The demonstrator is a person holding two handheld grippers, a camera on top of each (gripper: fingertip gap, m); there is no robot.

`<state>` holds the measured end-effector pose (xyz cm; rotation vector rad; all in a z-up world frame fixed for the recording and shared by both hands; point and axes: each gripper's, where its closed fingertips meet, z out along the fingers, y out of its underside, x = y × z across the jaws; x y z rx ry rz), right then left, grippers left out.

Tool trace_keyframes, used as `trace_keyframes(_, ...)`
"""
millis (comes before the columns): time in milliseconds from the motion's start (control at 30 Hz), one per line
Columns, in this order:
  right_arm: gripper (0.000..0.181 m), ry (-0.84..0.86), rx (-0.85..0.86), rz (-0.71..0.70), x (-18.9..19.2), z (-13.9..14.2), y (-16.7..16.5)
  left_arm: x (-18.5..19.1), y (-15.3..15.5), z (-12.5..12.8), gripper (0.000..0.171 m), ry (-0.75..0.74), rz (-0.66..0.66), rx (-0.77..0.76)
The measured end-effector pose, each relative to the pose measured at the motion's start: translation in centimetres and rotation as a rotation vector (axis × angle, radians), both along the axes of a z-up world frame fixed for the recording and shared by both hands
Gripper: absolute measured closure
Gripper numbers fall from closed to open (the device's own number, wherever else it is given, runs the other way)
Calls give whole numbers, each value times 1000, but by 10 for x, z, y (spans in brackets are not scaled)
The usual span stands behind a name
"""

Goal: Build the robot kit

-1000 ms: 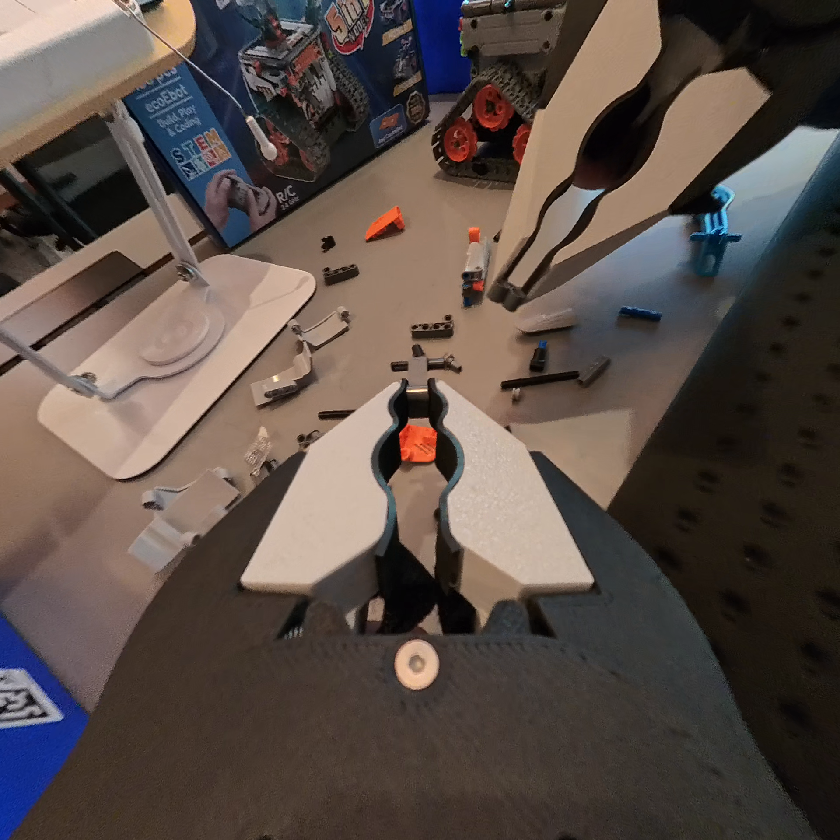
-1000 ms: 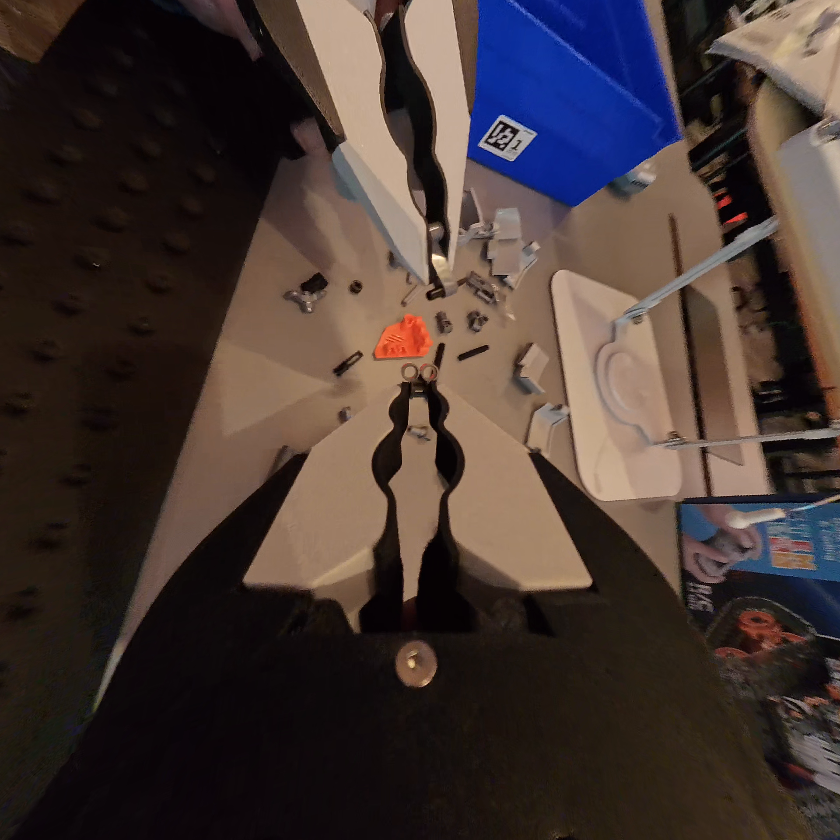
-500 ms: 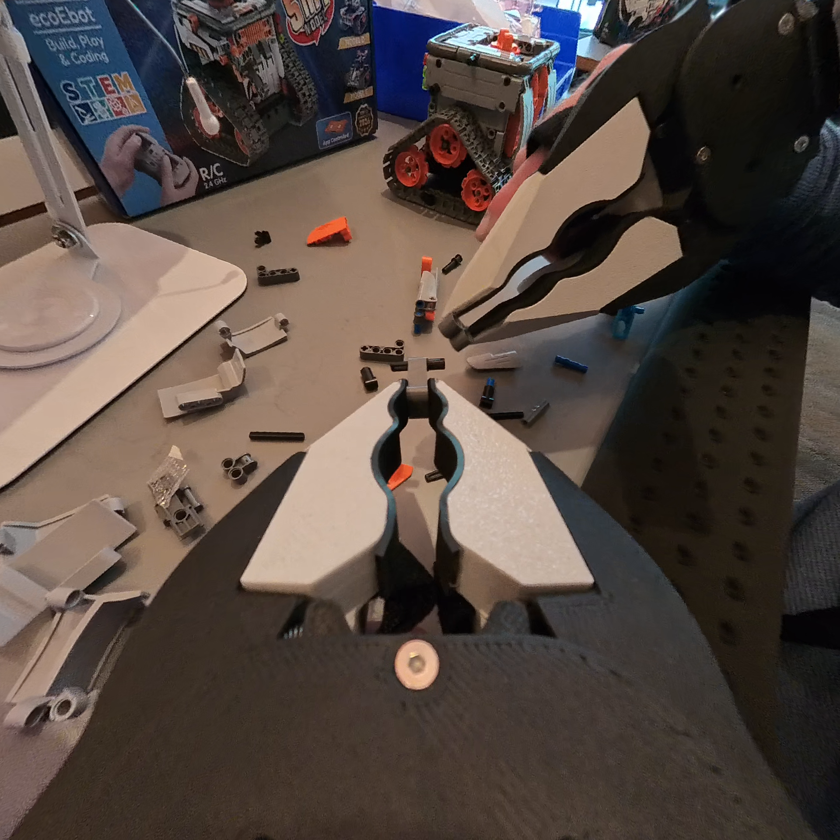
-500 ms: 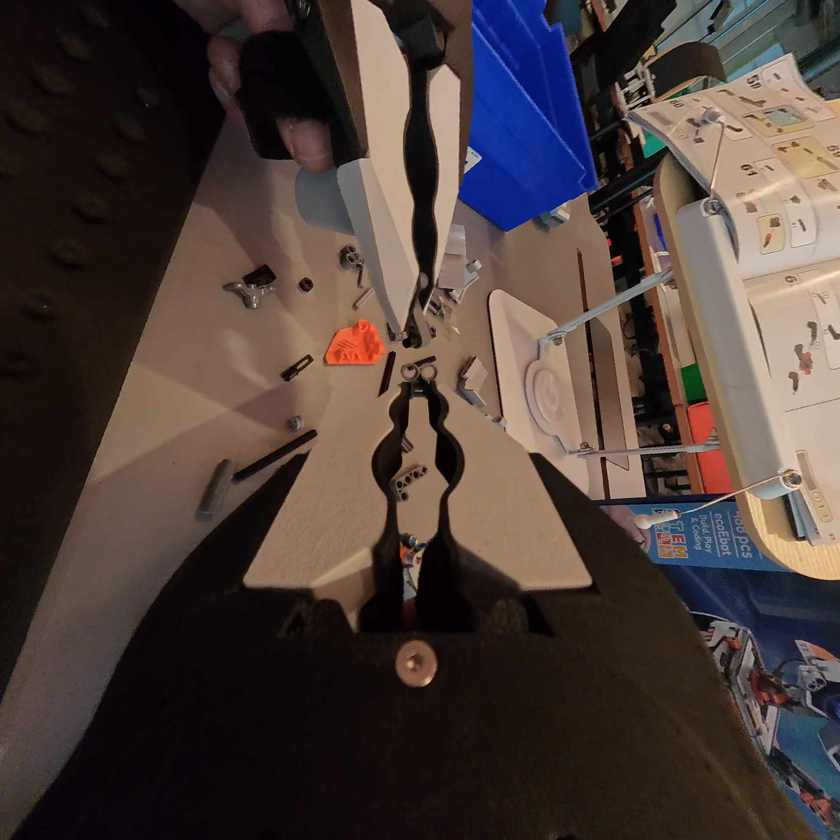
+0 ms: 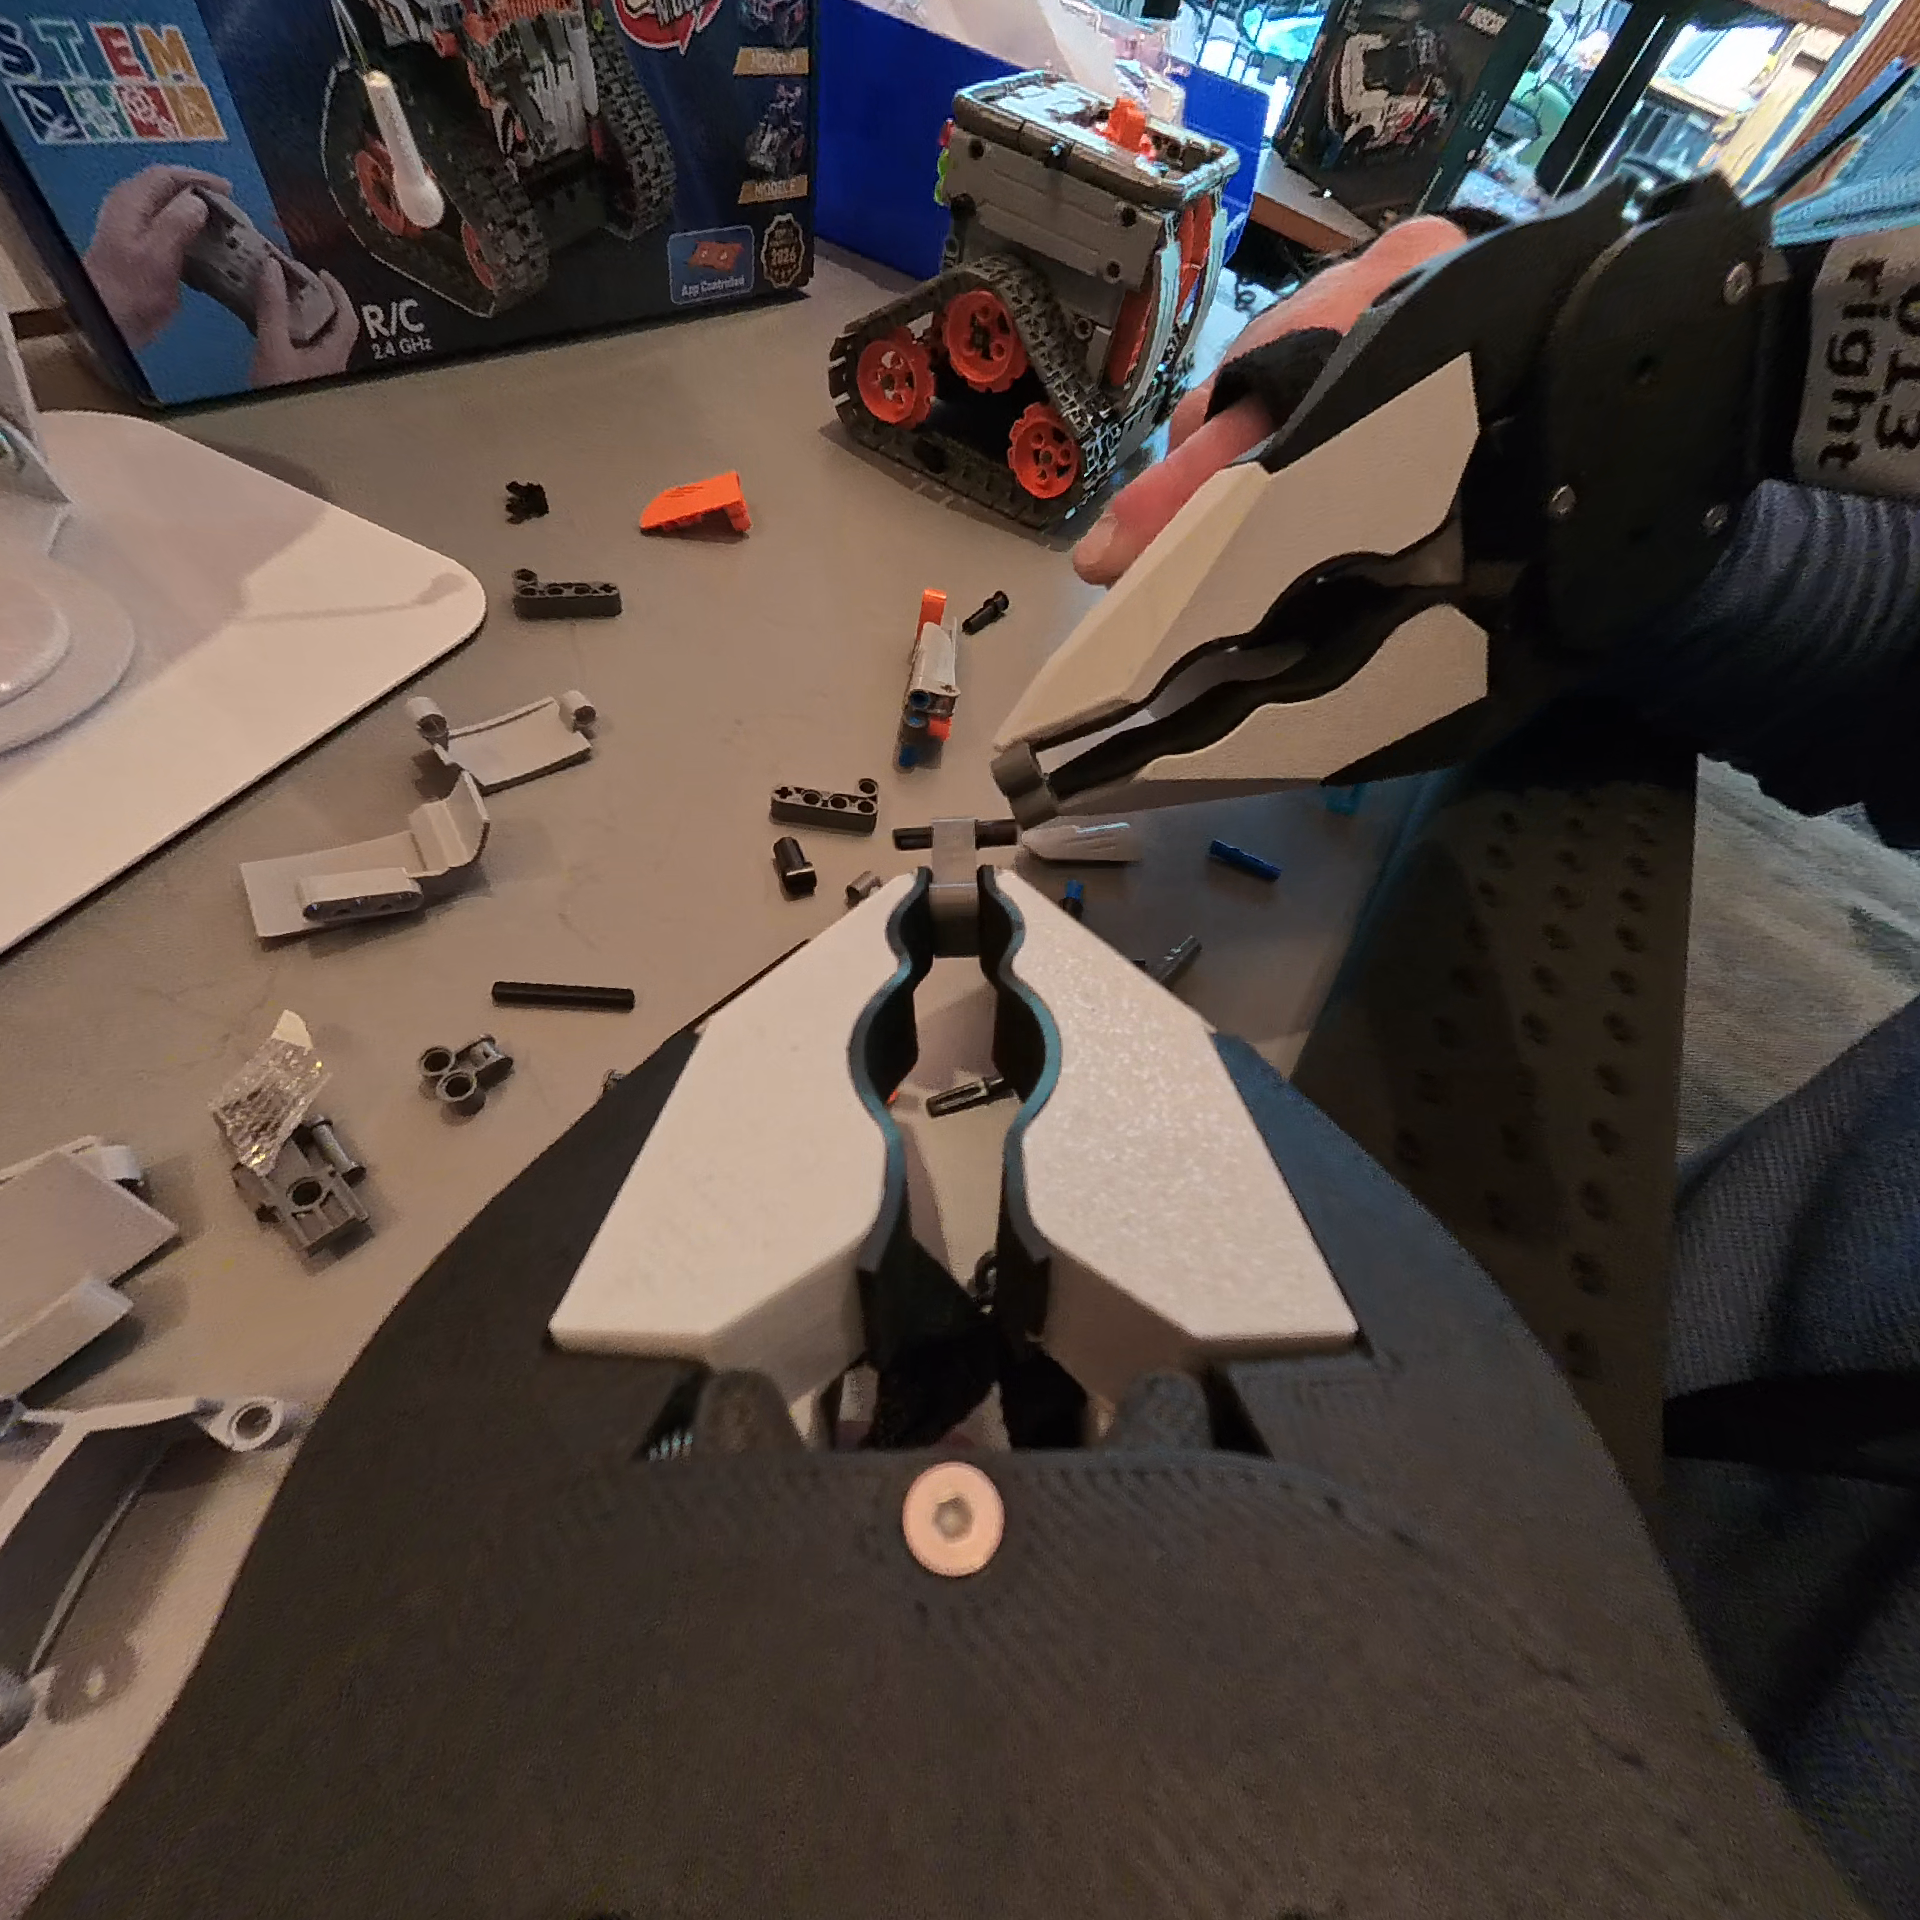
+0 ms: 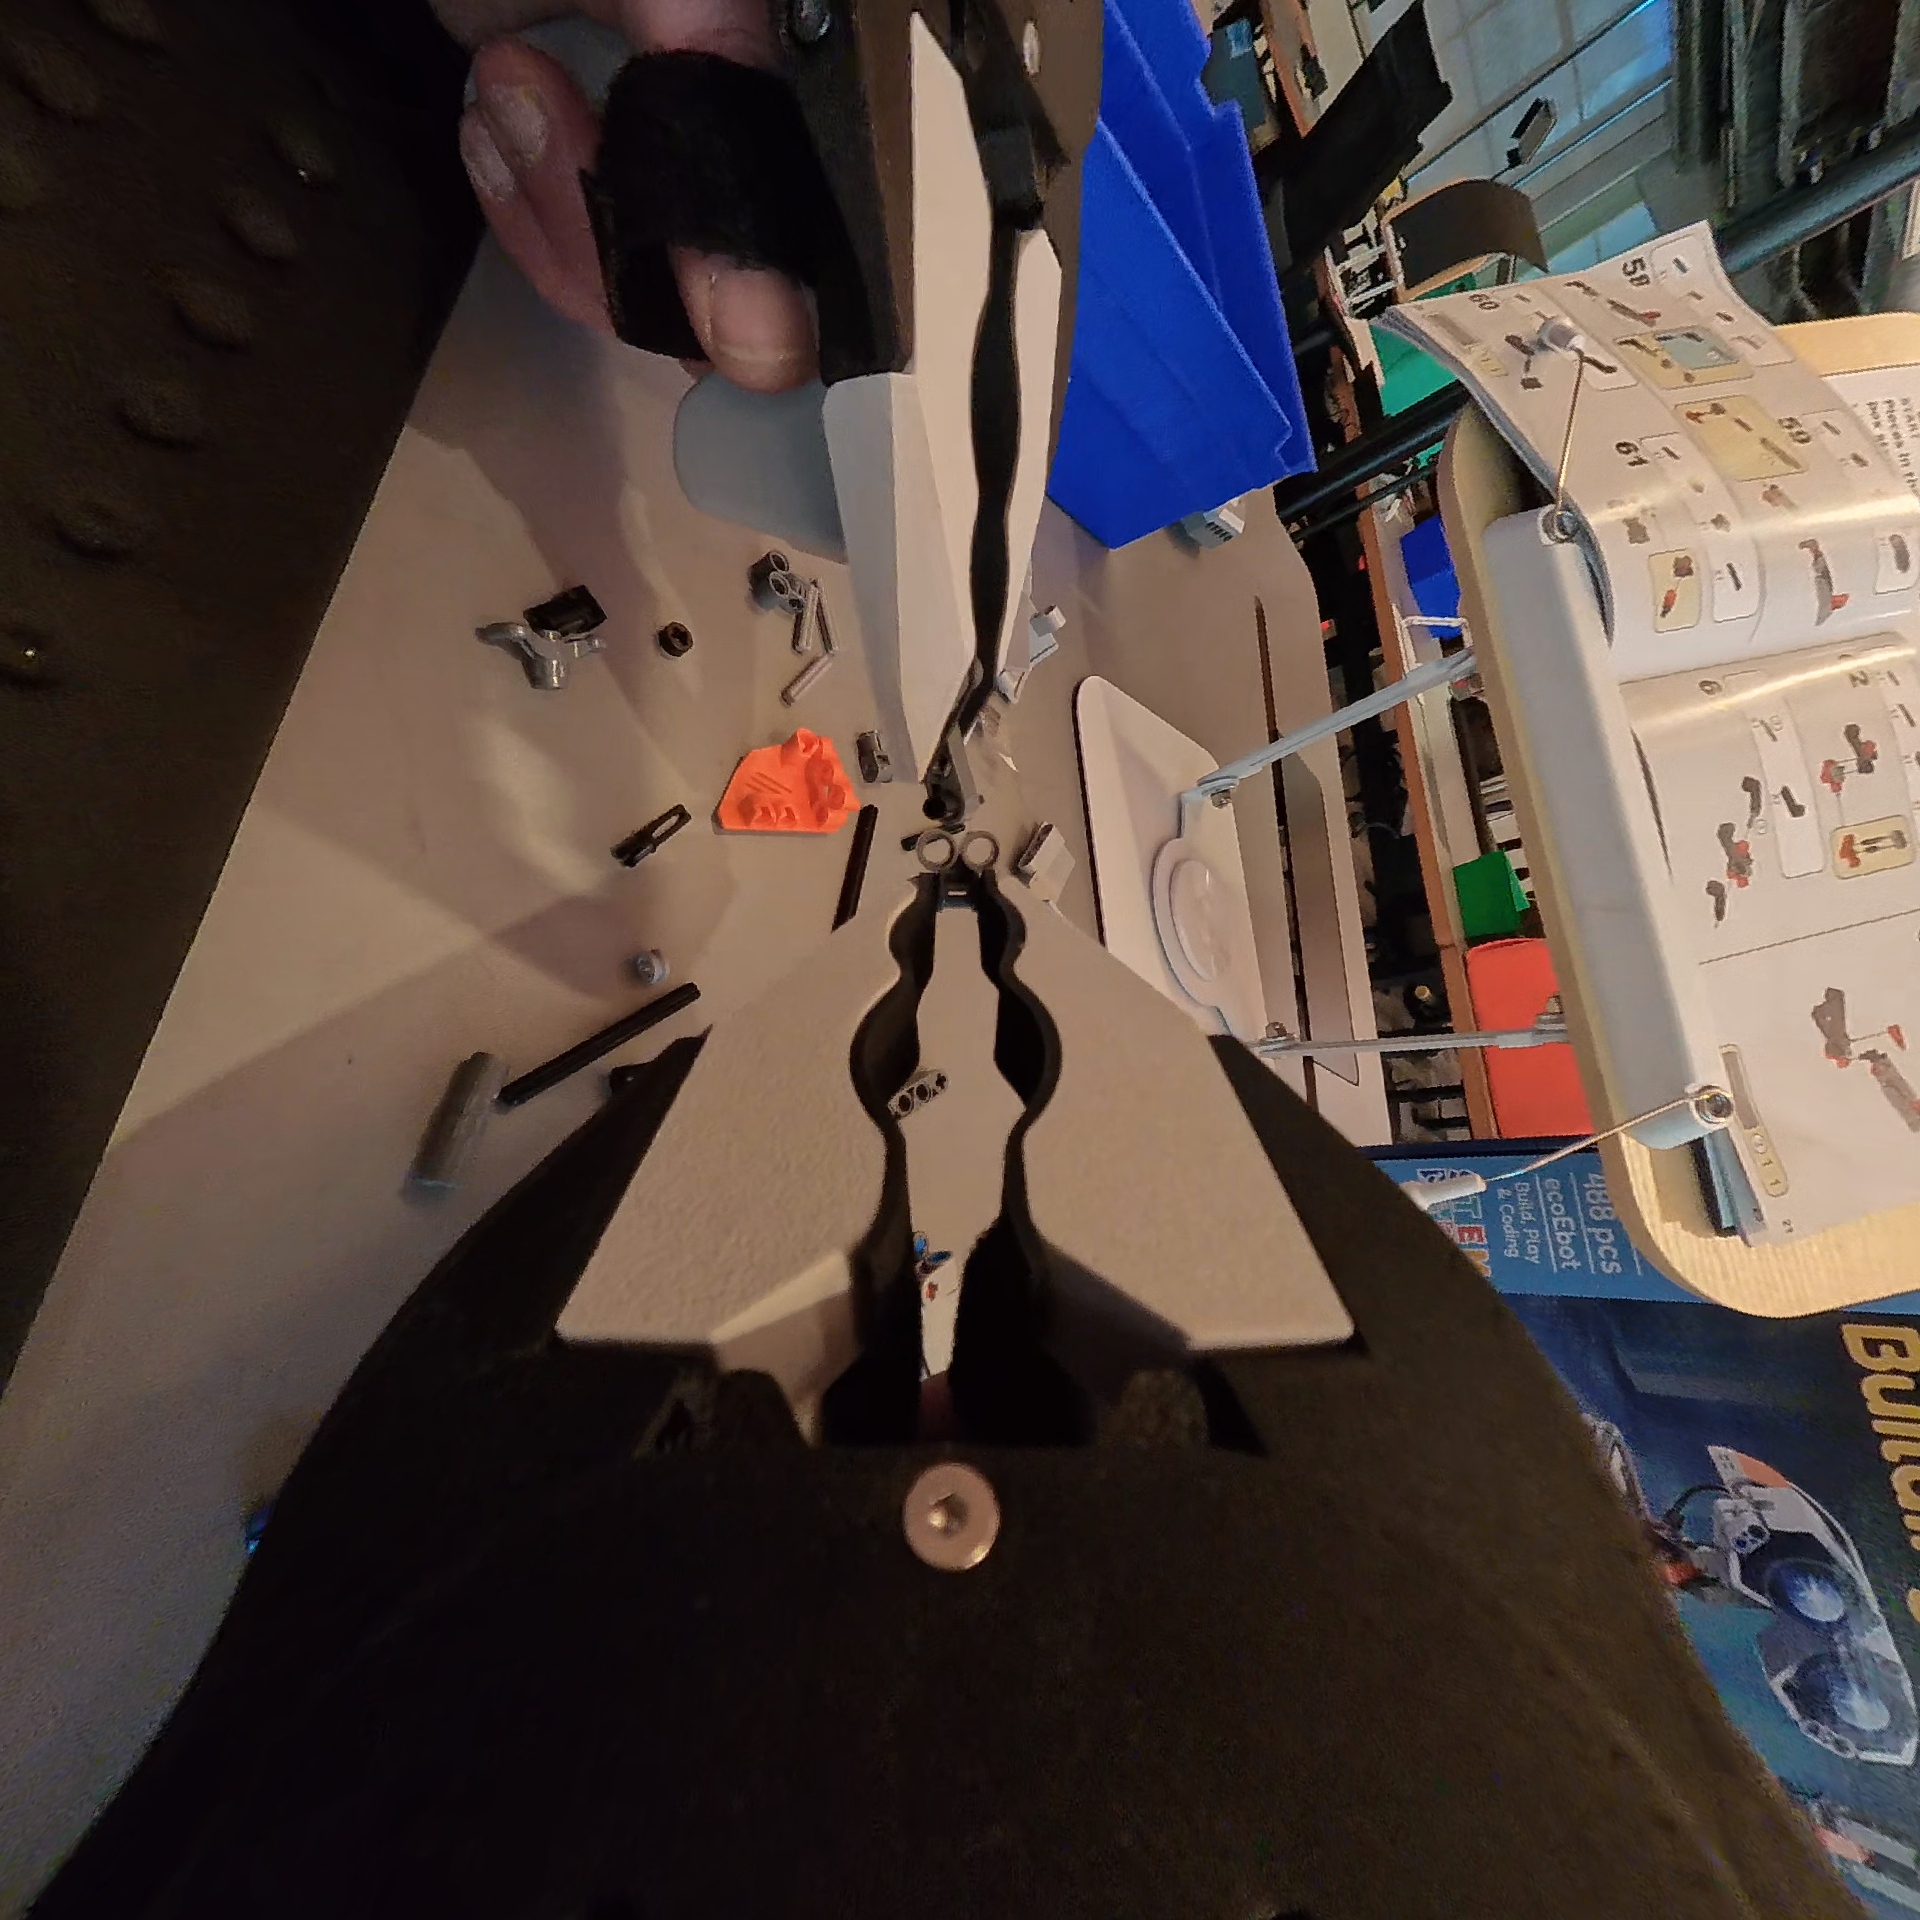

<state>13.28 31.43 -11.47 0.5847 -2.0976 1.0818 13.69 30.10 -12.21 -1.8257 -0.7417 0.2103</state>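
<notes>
Two grippers are seen over a grey table [image 5: 675,343] strewn w/ small building parts. At frame centre of the left wrist view, the left gripper [image 5: 954,902] is clamped on a grey connector [image 5: 956,868] w/ a black pin through its top. The right gripper [image 5: 1023,784], entering from the right, is closed to a narrow gap; its tips are held just beside the pin's end, contact can't be told. In the right wrist view, a small grey double-ring piece [image 6: 957,852] is pinched at the right gripper's tips, centre frame, w/ the left gripper's tips [image 6: 951,795] just above it.

Near the grippers lie a black beam [image 5: 824,806], a black rod [image 5: 562,996] and grey panels [image 5: 416,821], left of centre. An orange wedge [image 5: 698,507] is seen upper centre, a tracked robot model [image 5: 1039,301] upper right, a printed box [image 5: 416,166] upper left. An orange panel [image 6: 787,802] lies left of the tips in the right wrist view; an open booklet on a stand [image 6: 1704,644] is at right, blue bins [image 6: 1164,343] at top.
</notes>
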Motion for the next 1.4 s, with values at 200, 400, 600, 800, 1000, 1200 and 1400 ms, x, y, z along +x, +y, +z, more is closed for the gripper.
trace_keyframes(200,175,52,-4,-7,-3,1,0,-1,3,1,166,-35,-14,38)
trace_keyframes(400,175,59,-23,0,-2,5,0,-3,4,-2,166,-68,-11,43)
trace_keyframes(600,175,127,14,10,-1,-1,-1,-3,7,-4,166,-84,-23,43)
trace_keyframes(800,176,254,42,-1,-3,-2,-2,-4,6,-6,166,-121,-25,64)
trace_keyframes(1000,176,400,70,-36,-6,-3,-3,-6,5,-7,166,-155,-9,88)
trace_keyframes(1200,176,458,64,-39,-8,-4,-6,-8,3,-7,166,-174,-4,102)
trace_keyframes(1400,176,513,47,-59,-9,-6,-7,-9,1,-9,166,-180,11,103)
